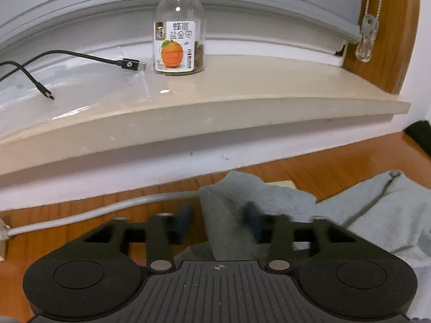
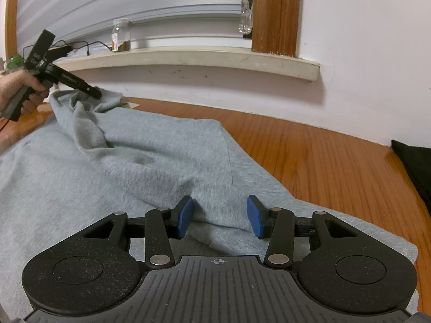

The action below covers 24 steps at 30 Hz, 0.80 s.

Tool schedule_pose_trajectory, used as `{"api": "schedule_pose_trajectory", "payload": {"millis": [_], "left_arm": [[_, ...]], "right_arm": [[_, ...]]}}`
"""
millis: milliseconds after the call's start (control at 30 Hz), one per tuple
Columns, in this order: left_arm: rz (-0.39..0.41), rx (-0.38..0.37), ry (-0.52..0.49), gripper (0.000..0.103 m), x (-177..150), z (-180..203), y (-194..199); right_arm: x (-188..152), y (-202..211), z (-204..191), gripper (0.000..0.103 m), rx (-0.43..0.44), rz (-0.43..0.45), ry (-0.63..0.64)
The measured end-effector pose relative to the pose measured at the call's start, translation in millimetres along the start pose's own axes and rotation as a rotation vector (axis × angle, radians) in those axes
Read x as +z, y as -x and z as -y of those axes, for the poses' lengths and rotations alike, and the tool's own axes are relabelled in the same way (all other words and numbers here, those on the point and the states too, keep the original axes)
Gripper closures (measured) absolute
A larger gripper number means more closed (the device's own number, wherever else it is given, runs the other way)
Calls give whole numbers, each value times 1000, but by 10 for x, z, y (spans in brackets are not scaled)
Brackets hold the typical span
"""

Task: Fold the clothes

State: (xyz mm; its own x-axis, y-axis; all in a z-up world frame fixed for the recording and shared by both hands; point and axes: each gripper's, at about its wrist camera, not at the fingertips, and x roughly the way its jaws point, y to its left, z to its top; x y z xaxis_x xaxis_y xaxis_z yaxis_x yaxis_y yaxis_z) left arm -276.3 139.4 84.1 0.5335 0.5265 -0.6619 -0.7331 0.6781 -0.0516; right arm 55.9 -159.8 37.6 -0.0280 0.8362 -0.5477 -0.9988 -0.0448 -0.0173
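A grey sweatshirt-like garment (image 2: 134, 161) lies spread on the wooden table (image 2: 323, 156). Its far corner is bunched up and lifted at the back left. There a hand (image 2: 16, 88) holds my left gripper (image 2: 95, 92), whose tip is in the raised cloth. In the left wrist view the left gripper (image 1: 219, 219) has blurred blue pads standing apart, and an upright fold of the garment (image 1: 231, 210) is between them. A drawstring (image 1: 377, 196) runs across the cloth to the right. My right gripper (image 2: 219, 216) is open low over the garment's near edge, with a ridge of cloth between its pads.
A beige windowsill (image 1: 242, 102) runs along the wall behind the table. On it stand a glass jar (image 1: 179, 40) and black cables (image 1: 80, 55). A white cable (image 1: 80, 212) lies on the table's far left. A dark object (image 2: 414, 167) sits at the right edge.
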Motion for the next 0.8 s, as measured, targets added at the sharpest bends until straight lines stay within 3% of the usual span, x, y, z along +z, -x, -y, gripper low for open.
{"api": "schedule_pose_trajectory", "payload": {"millis": [200, 267, 400, 567, 633, 700, 800], "left_arm": [[269, 79, 54, 99, -196, -95, 802], [308, 75, 89, 99, -349, -159, 1070], [271, 50, 135, 95, -776, -260, 1381], [197, 43, 179, 95, -1219, -398, 1497], [184, 41, 189, 92, -1328, -440, 1542], [187, 42, 190, 83, -1378, -485, 1588], [204, 44, 212, 82, -1330, -556, 1613]], "right_arm": [[2, 7, 20, 56, 9, 1, -8], [6, 7, 14, 56, 8, 2, -8], [9, 8, 8, 48, 0, 5, -8], [3, 3, 17, 48, 1, 2, -16], [2, 4, 22, 48, 2, 3, -17], [1, 5, 24, 48, 2, 3, -17], [2, 4, 24, 48, 2, 2, -15]]}}
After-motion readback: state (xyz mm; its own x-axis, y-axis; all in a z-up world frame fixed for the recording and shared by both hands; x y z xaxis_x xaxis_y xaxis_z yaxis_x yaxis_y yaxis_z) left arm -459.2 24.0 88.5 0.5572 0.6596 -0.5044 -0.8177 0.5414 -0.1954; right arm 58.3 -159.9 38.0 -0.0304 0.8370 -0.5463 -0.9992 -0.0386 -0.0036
